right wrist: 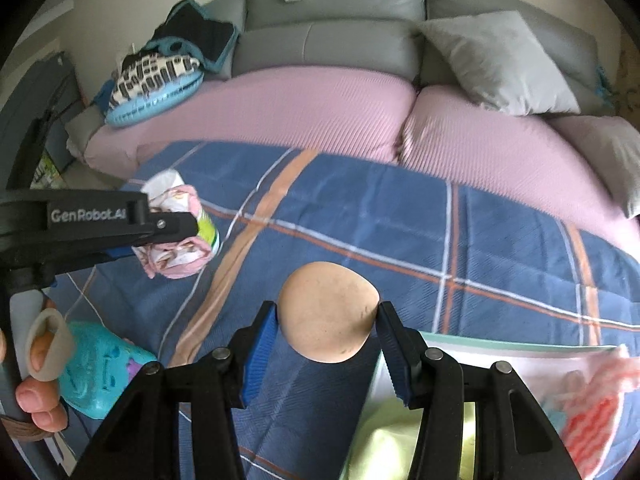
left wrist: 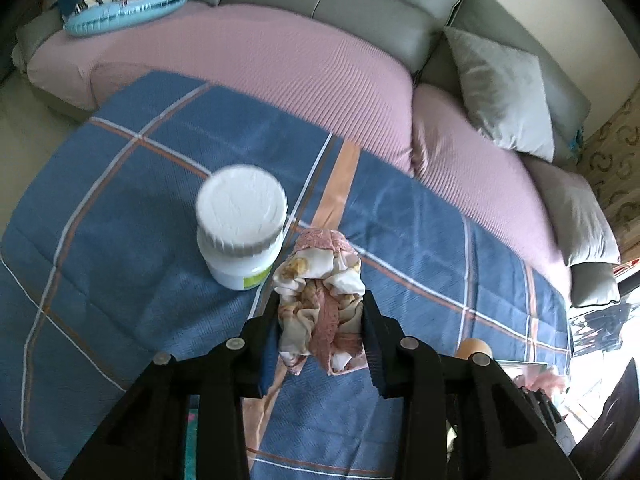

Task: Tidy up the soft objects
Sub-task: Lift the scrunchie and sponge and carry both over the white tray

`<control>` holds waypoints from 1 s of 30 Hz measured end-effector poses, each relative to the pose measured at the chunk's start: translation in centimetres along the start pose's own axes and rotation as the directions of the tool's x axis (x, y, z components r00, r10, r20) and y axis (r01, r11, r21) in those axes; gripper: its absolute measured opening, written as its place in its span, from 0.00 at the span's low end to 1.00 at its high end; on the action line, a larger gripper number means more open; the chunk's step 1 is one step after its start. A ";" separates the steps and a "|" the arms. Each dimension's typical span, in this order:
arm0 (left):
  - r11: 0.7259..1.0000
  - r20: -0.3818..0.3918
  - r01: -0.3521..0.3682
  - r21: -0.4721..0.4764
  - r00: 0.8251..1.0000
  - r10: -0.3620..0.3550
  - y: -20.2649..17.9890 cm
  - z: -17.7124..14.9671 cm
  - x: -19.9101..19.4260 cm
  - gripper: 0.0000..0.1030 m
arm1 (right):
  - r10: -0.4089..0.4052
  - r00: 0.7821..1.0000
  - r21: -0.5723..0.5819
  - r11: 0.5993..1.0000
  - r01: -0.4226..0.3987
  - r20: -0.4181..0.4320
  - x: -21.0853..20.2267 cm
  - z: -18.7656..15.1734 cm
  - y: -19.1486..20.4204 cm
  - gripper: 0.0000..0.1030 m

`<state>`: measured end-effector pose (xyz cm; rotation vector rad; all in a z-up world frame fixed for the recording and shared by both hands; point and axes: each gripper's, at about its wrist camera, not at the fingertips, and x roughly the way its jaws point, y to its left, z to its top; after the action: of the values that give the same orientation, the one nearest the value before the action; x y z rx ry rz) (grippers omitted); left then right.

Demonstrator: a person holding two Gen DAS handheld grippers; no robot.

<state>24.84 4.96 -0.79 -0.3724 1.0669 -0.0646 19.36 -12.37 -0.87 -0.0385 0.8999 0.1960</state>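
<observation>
Left gripper (left wrist: 320, 320): clamped on the bundled cloth (left wrist: 322, 304), black fingers squeezing it from both sides, raised above the blue plaid blanket (left wrist: 120, 184).
Bundled cloth: a crumpled wad, white and cream with yellowish prints and a pink lacy band running through and over its top; folds bulge out above the fingertips and a loose end hangs below them.
Cloth from the right wrist camera: the same wad (right wrist: 176, 240) shows pink and white at the tip of the left gripper (right wrist: 168, 228), over the blanket's left part.
White jar (left wrist: 240, 224): stands upright on the blanket just left of the cloth, ribbed white lid on, a green patch on its label.
Right gripper (right wrist: 326, 320): blue-padded fingers close on the tan soft ball (right wrist: 328, 312), pads touching its left and right flanks.
Tan soft ball: smooth, rounded, slightly flattened where the pads press, with a few faint marks on its skin.
Setting: blanket spread before a grey sofa (right wrist: 332, 36) with pink seat covers (right wrist: 304, 108); a teal toy (right wrist: 100, 368) lies at lower left.
</observation>
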 end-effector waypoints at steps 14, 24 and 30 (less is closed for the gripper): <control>0.998 0.090 0.030 0.061 0.995 -0.035 -2.2 -1.2 -5.6 0.37 | -0.085 0.994 0.065 0.995 0.080 0.075 -5.7 -0.4 -3.1 0.52; 0.993 0.030 0.074 0.097 0.997 -0.077 -3.6 -4.3 -5.5 0.37 | -0.114 0.992 0.142 0.984 0.104 0.061 -8.0 -3.4 -5.6 0.52; 0.992 0.041 0.068 0.105 0.997 -0.072 -3.4 -5.6 -6.7 0.37 | -0.133 0.989 0.155 0.980 0.123 0.057 -9.6 -5.5 -6.1 0.52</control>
<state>17.17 1.79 3.57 -0.3165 1.0022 -0.1729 10.44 -20.49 2.88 0.0510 0.8396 0.0081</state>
